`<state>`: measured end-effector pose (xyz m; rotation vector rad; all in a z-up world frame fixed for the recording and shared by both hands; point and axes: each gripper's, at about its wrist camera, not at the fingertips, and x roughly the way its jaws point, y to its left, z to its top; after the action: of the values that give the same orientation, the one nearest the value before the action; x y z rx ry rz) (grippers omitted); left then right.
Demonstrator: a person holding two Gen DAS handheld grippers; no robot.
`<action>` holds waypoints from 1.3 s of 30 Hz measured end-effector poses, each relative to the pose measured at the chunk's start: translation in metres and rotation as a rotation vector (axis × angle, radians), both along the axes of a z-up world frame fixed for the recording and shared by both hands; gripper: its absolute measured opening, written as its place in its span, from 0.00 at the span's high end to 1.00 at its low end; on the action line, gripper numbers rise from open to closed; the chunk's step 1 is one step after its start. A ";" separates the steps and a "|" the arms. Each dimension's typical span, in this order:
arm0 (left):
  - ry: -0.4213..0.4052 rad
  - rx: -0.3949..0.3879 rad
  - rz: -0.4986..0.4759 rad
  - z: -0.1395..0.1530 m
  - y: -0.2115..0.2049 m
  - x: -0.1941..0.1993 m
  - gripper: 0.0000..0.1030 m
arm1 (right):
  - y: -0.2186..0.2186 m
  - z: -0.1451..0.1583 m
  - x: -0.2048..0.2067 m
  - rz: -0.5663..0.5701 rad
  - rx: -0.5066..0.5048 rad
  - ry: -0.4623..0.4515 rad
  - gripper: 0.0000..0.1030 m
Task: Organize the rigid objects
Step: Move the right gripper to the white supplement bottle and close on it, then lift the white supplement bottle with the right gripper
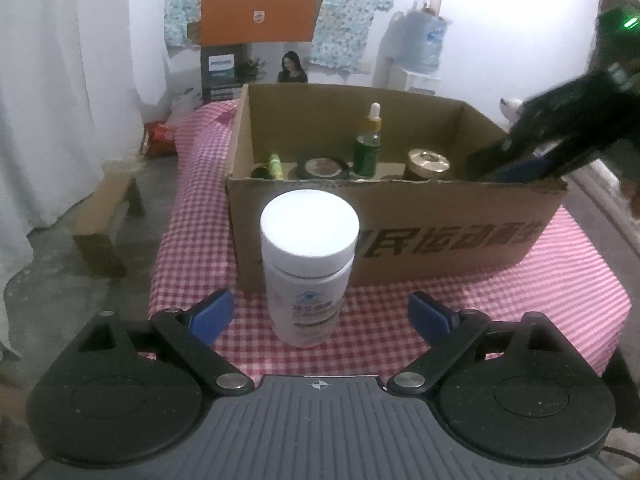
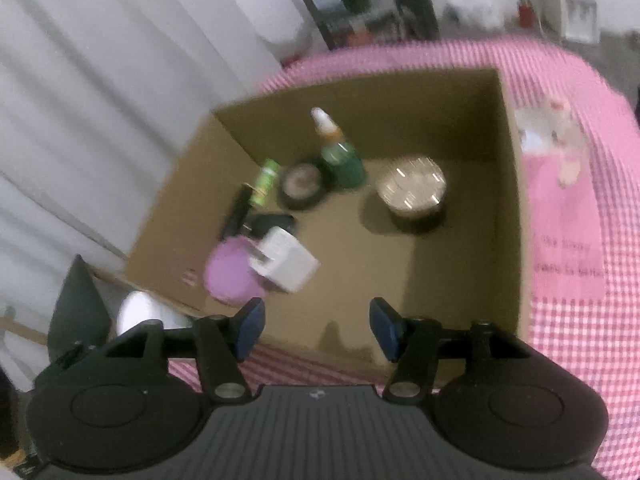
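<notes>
1. Mostly done: cardboard box point(image 1: 400, 220) on the checked-cloth counter point(image 1: 520, 280) already holds a green dropper bottle point(image 1: 367, 152), black tape roll point(image 1: 322, 168), gold-lid jar point(image 1: 428, 164), small green tube point(image 1: 275, 166), plus purple disc point(image 2: 230, 274) and white adapter point(image 2: 286, 266) at its near left.
2. Left: white pill bottle point(image 1: 308, 260) stands upright outside, just in front of the box's near wall.
3. Left tool point(image 1: 320, 314): jaws apart, flanking the bottle, not touching.
4. Right tool point(image 2: 316, 328): jaws apart, empty, over the box's near edge.
5. Writing: box side has large dark Chinese print, partly hidden; bottle label too small; pink sheet point(image 2: 566, 240) text blurred.
</notes>
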<state>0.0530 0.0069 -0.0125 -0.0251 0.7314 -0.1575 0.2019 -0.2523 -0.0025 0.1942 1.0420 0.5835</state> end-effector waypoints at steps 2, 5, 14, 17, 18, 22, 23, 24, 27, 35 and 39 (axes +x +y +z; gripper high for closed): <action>0.004 0.005 0.000 -0.001 -0.001 0.000 0.08 | 0.006 0.016 -0.017 0.015 0.023 -0.069 0.31; 0.015 0.019 0.000 -0.003 -0.002 0.003 0.08 | 0.017 0.035 -0.044 0.049 0.068 -0.147 0.26; 0.042 0.079 0.022 -0.008 -0.007 0.014 0.09 | 0.051 0.026 -0.078 0.113 0.243 -0.095 0.11; 0.042 0.101 0.030 -0.009 -0.010 0.017 0.12 | 0.059 0.007 -0.071 0.082 0.275 -0.026 0.11; 0.042 0.109 0.032 -0.010 -0.010 0.018 0.13 | 0.062 -0.001 -0.067 0.072 0.291 0.001 0.13; 0.051 0.117 0.036 -0.011 -0.011 0.021 0.20 | 0.067 -0.018 -0.062 0.041 0.339 0.062 0.20; 0.054 0.116 0.036 -0.012 -0.011 0.022 0.22 | 0.069 -0.020 -0.061 0.039 0.347 0.071 0.21; 0.057 0.116 0.036 -0.011 -0.011 0.022 0.24 | 0.071 -0.023 -0.060 0.040 0.354 0.078 0.23; 0.063 0.119 0.028 -0.012 -0.012 0.024 0.30 | 0.076 -0.028 -0.057 0.042 0.364 0.090 0.28; 0.064 0.118 0.023 -0.010 -0.014 0.025 0.49 | 0.081 -0.035 -0.049 0.040 0.383 0.109 0.41; 0.067 0.099 0.031 -0.010 -0.015 0.024 0.50 | 0.079 -0.035 -0.049 0.039 0.390 0.107 0.43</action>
<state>0.0771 -0.0081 -0.0224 0.0530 0.8049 -0.0913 0.1530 -0.1731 -0.0380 0.5533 1.0293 0.8165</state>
